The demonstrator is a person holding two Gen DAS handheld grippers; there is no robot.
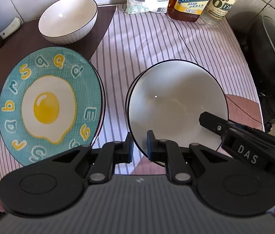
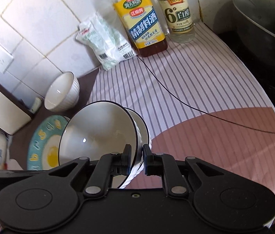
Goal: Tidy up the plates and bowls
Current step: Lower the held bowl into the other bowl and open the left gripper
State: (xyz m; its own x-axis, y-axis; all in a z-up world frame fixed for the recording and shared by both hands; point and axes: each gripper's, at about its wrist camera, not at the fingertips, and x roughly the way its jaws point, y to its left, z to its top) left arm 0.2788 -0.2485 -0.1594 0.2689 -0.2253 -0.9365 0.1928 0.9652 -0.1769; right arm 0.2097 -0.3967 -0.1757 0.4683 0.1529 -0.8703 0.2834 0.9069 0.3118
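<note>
A white bowl (image 2: pixel 98 136) is gripped at its rim by both the left gripper (image 1: pixel 139 146) and right gripper (image 2: pixel 137 159) above another on the bench (image 2: pixel 205 89), while a ribbed bowl (image 1: pixel 68 19) is left unstacked behind the egg plate (image 1: pixel 48 107).

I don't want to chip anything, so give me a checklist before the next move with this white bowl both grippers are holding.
1. Left gripper clamped on the white bowl rim: ok.
2. Right gripper clamped on the opposite rim: ok.
3. White bowl seated level in the second bowl: cannot tell; it looks tilted.
4. Black cable clear of both bowls: cannot tell; it passes behind them.
5. Gap to the egg plate: ok.
</note>
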